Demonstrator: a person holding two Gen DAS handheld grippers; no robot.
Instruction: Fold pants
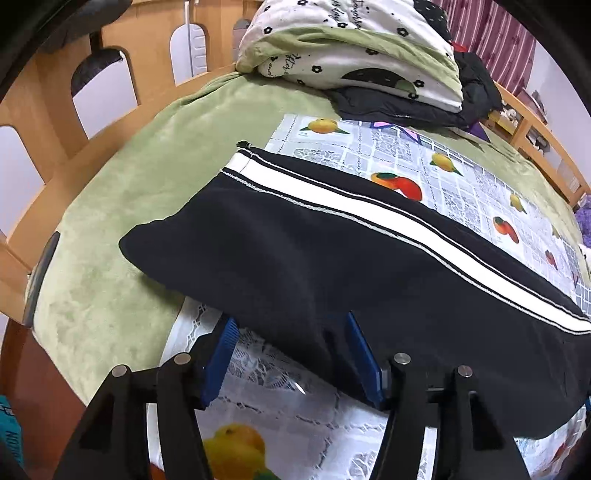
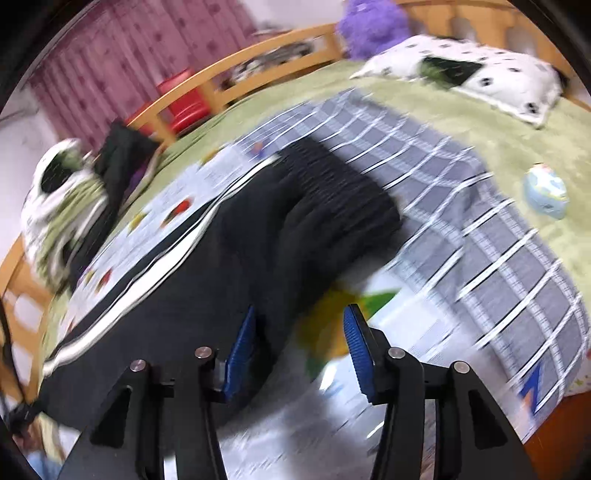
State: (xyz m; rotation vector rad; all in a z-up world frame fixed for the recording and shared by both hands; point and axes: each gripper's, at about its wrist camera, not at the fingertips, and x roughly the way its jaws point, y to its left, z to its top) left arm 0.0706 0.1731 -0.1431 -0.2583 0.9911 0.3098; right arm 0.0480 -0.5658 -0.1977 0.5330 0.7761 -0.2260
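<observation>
Black pants (image 1: 295, 258) with a white side stripe lie folded lengthwise on a fruit-print cloth (image 1: 461, 177) spread over a green-blanketed bed. My left gripper (image 1: 291, 354) stands open at their near edge, and a bit of that black hem lies between the blue pads (image 1: 221, 362) without being pinched. The right wrist view is blurred. It shows the pants (image 2: 240, 240) with the ribbed waistband at the far end. My right gripper (image 2: 299, 350) is open over the pants' near edge and the printed cloth (image 2: 155, 206), with its left pad by the black fabric.
Folded floral bedding on a black garment (image 1: 354, 51) sits at the bed's far side. Wooden bed rails (image 1: 48, 147) ring the mattress. A grey checked cloth (image 2: 461, 221), a floral pillow (image 2: 480, 74), a purple plush (image 2: 373, 26) and a small pale-blue round thing (image 2: 546, 195) lie to the right.
</observation>
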